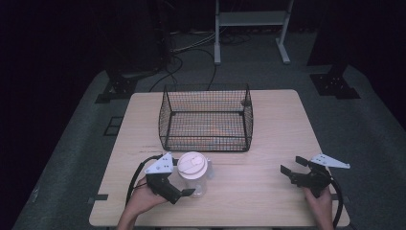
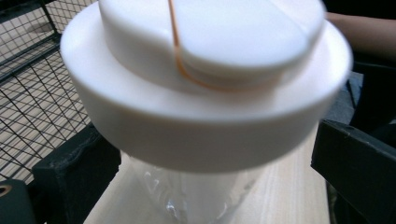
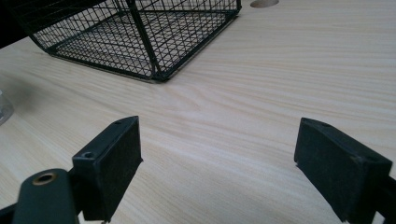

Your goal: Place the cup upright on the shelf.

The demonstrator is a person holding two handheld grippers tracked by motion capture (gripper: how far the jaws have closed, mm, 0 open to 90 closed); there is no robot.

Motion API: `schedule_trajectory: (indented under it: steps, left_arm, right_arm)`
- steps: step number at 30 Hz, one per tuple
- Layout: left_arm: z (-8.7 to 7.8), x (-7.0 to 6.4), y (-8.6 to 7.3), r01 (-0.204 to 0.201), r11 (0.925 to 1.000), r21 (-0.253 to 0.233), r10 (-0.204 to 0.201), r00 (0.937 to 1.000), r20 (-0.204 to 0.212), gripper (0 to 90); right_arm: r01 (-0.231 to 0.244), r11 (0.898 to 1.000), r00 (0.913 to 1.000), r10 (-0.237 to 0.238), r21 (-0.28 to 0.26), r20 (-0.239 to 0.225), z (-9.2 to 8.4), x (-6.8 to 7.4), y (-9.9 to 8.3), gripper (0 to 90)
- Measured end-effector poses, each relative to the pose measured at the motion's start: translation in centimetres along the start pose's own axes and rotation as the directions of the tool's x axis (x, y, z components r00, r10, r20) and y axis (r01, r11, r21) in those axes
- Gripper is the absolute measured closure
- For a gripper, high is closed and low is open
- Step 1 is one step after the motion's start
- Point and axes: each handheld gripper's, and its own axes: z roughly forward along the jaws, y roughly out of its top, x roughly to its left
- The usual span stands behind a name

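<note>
Pale wood counter [image 1: 268, 143] in a dark room. Near edge: left gripper [image 1: 184, 184], jaws straddling a clear jar [image 1: 194, 179] with white lid [image 2: 205, 84], contact unclear; right gripper [image 1: 291, 168], jaws wide, empty. Beyond: black wire basket [image 1: 206, 117].

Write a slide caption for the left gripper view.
Left gripper's black jaws flank a clear cup beneath its white lid, with the wire basket behind.
</note>
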Motion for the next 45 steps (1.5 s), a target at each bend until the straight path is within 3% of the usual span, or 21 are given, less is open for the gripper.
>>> schedule_trajectory:
  steps: [20,23,31,45]
  left_arm:
    - [1.6,0.4,1.3,0.003,0.9991,0.042,-0.002,0.9999,-0.015,1.0]
    - [1.7,0.5,1.4,0.003,0.9992,0.040,-0.002,1.0000,-0.008,4.2]
    - [1.6,0.5,1.6,-0.023,0.9990,0.039,0.023,0.9997,-0.003,14.6]
    - [1.7,0.5,2.2,-0.049,0.9960,0.075,0.049,0.9988,0.002,15.1]
  right_arm:
    - [0.002,1.000,1.0000,-0.002,0.002,-0.001,0.0,0.0,0.0,13.8]
    - [0.004,1.000,1.0000,-0.004,0.001,-0.001,0.0,0.0,0.0,13.8]
    - [0.004,1.000,1.0000,-0.004,0.002,-0.001,0.0,0.1,0.0,13.9]
    - [0.004,1.000,1.0000,-0.004,0.002,-0.001,0.0,0.1,0.0,13.8]
